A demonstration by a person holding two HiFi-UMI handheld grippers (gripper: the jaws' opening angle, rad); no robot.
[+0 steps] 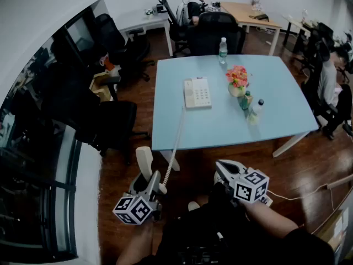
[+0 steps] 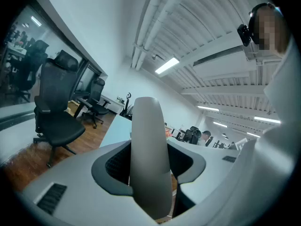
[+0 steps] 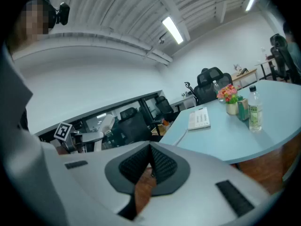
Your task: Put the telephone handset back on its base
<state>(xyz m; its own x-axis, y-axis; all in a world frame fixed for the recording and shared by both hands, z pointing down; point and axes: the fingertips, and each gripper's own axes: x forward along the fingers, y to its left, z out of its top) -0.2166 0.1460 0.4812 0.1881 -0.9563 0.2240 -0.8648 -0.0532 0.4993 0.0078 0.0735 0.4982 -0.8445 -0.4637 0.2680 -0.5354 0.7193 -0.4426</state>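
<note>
The cream telephone base (image 1: 197,93) lies on the light-blue table (image 1: 276,87), left of centre, with its keypad showing. Its coiled cord (image 1: 176,139) runs off the near table edge down to the cream handset (image 1: 144,160). My left gripper (image 1: 150,182) is shut on the handset, holding it upright below the table's front edge; in the left gripper view the handset (image 2: 149,140) fills the gap between the jaws. My right gripper (image 1: 223,169) hangs to the right, shut and empty; its pads (image 3: 157,166) meet. The base (image 3: 200,119) also shows in the right gripper view.
A flower pot (image 1: 237,81), a small green box (image 1: 245,100) and two water bottles (image 1: 223,49) (image 1: 255,110) stand on the table right of the base. Black office chairs (image 1: 113,123) crowd the table's left side. People sit at the back (image 1: 197,5) and at the right (image 1: 331,84).
</note>
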